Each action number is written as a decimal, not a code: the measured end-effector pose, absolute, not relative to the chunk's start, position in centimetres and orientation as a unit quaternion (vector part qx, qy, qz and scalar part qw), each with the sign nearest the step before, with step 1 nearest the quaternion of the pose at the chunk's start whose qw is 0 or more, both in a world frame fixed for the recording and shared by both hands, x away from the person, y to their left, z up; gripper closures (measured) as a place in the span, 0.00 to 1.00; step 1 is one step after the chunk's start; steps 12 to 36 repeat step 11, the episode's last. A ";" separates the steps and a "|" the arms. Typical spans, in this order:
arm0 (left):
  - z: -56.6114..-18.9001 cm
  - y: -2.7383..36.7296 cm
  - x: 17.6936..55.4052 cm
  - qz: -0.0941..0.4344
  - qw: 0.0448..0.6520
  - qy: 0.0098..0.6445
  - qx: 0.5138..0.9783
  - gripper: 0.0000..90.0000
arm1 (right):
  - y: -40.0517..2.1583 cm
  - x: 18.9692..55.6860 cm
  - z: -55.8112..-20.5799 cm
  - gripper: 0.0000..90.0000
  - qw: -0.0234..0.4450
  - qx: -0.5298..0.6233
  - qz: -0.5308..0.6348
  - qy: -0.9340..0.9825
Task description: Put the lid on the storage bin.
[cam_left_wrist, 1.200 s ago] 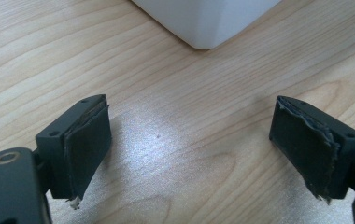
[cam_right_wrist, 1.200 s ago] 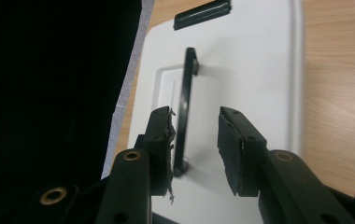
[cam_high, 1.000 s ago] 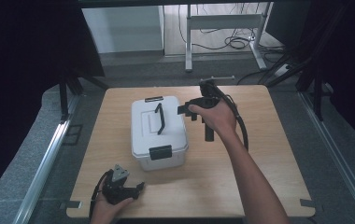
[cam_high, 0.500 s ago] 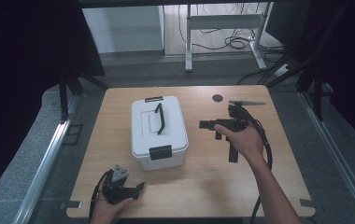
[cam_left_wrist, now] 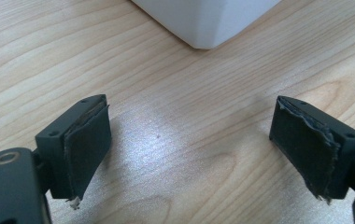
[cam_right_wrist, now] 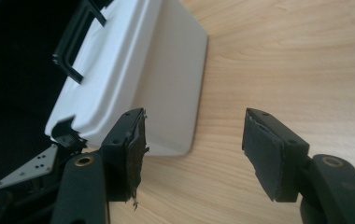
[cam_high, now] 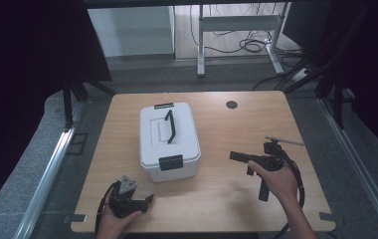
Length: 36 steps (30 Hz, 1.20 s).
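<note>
White box (cam_high: 169,141), apart from open jaws

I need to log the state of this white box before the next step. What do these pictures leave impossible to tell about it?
- Contents of the white box: hidden by its closed lid in the high view.
- Far latch: too small in the high view to tell whether it is fastened.
- Box's left side: faces away in the high view; the left gripper view cuts the box at its top edge.
- Small dark disc on the table: too small to identify.
</note>
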State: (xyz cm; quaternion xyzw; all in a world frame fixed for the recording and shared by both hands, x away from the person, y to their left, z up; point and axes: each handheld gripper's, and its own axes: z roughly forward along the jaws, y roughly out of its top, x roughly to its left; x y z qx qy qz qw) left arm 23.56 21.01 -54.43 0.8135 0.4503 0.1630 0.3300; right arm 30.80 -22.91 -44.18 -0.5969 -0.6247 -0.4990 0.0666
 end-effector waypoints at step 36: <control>-54.4 21.0 23.5 0.163 0.330 0.451 0.813 0.14 | -23.9 30.1 -45.3 0.41 0.072 -0.592 -0.516 -0.616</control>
